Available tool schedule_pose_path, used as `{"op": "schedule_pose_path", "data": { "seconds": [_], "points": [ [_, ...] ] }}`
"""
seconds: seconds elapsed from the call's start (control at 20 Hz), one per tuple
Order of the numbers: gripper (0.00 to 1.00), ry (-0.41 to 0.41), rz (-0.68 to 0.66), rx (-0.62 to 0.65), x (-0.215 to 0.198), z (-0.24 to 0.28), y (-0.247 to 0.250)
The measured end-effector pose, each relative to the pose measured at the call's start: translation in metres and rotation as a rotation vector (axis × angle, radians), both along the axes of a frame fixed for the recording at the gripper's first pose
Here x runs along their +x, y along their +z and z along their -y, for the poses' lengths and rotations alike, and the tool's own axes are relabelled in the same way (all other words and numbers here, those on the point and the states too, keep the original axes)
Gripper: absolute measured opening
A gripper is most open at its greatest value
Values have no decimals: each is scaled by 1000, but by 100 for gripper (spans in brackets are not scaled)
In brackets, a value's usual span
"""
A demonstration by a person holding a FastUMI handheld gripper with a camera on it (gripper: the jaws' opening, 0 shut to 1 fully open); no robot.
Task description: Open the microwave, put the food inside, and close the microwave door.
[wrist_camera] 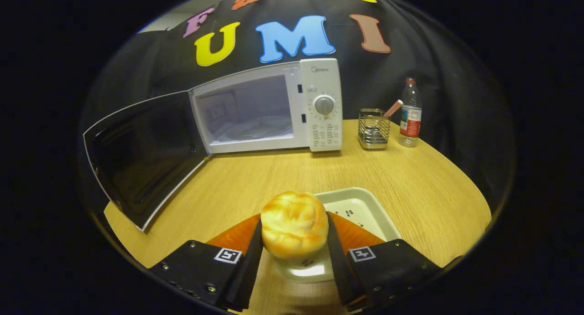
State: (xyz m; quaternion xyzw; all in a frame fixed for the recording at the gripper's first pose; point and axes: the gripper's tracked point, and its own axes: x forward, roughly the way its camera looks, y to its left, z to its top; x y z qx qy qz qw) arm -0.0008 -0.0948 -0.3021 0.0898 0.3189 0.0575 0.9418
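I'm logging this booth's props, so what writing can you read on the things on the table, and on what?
"Midea": top of the microwave's control panel.
Print around its dial: too small to read.
Water bottle label: too blurred.
Gripper, fingers shut on the bun: square markers, no words.

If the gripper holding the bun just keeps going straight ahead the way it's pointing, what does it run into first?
Probably the microwave. The gripper, shut on the bun, points over the white tray and bare wooden table toward the open cavity or its control panel; depth is unclear.
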Motion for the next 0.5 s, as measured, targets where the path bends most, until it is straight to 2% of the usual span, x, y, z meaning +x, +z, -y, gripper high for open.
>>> {"op": "schedule_pose_path", "data": {
  "seconds": [0.15,0.5],
  "points": [
    [70,41,55,52,14,-30,20],
    [70,16,124,268,65,-92,44]
  ]
}}
